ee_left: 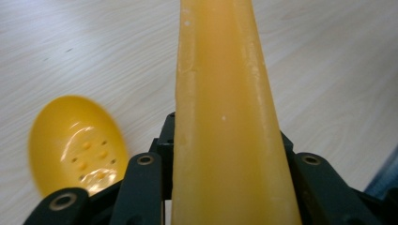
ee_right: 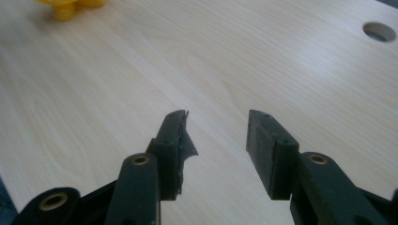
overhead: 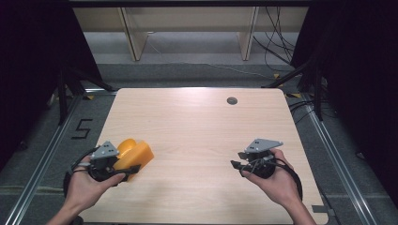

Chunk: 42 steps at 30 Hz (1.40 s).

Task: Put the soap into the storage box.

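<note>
Nearest the camera, the left tool [ee_left: 220, 187] is clamped on the edge of an orange plastic piece [ee_left: 225, 108], whose smooth wall rises straight up between the two black jaws in the left gripper view. From the high view the same orange plastic piece [overhead: 136, 157] sits at the near left of the table [overhead: 202, 126], held by the left tool [overhead: 123, 172] in the person's left hand [overhead: 87, 187]. Beside it lies a yellow dish with small holes [ee_left: 77, 145], resting on the wood. The right tool [ee_right: 218, 140] hangs open and empty over bare table, jaws well apart; it is at near right [overhead: 241, 164].

The plastic looks light, rigid and glossy, so probably slippery; a grip on a thin wall edge, as now, seems the surest hold.
</note>
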Motion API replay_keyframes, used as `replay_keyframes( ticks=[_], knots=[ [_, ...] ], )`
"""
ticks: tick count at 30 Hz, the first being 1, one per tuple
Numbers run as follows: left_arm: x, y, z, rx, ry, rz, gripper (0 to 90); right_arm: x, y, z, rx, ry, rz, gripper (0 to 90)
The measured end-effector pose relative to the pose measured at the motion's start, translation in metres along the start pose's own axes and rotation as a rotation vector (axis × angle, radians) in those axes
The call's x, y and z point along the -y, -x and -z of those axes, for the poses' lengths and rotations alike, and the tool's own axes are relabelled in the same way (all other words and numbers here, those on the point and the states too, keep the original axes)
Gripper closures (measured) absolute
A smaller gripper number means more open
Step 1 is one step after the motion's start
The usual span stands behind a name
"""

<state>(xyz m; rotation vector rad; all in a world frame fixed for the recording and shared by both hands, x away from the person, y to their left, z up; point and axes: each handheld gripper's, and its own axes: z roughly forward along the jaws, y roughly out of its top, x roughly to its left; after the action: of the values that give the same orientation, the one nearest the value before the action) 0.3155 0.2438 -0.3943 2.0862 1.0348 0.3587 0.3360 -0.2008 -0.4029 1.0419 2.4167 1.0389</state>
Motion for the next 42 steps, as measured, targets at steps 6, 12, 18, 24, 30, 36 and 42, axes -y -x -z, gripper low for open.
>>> replay_keyframes(
  ticks=[6,12,18,24,30,36,42],
  knots=[
    [0.009,-0.018,0.004,-0.105,-0.015,0.120,60.8,0.018,0.004,-0.006,0.009,-0.018,-0.089,59.4],
    [0.008,-0.033,0.007,-0.194,-0.025,0.220,60.8,0.022,0.004,-0.011,0.004,-0.043,-0.099,59.4],
    [0.005,-0.044,-0.007,-0.262,-0.053,0.262,60.8,0.022,0.002,-0.016,0.005,-0.054,-0.069,59.4],
    [0.005,-0.058,-0.024,-0.281,-0.083,0.309,60.8,0.023,-0.001,-0.016,0.015,-0.058,-0.095,59.4],
    [0.002,-0.061,-0.034,-0.317,-0.080,0.327,60.8,0.026,-0.003,-0.017,0.018,-0.064,-0.095,58.7],
    [0.004,-0.060,-0.042,-0.307,-0.102,0.326,60.8,0.027,-0.006,-0.014,0.034,-0.049,-0.100,58.6],
    [0.004,-0.059,-0.044,-0.328,-0.100,0.320,60.8,0.029,-0.006,-0.015,0.025,-0.062,-0.120,57.9]
  ],
)
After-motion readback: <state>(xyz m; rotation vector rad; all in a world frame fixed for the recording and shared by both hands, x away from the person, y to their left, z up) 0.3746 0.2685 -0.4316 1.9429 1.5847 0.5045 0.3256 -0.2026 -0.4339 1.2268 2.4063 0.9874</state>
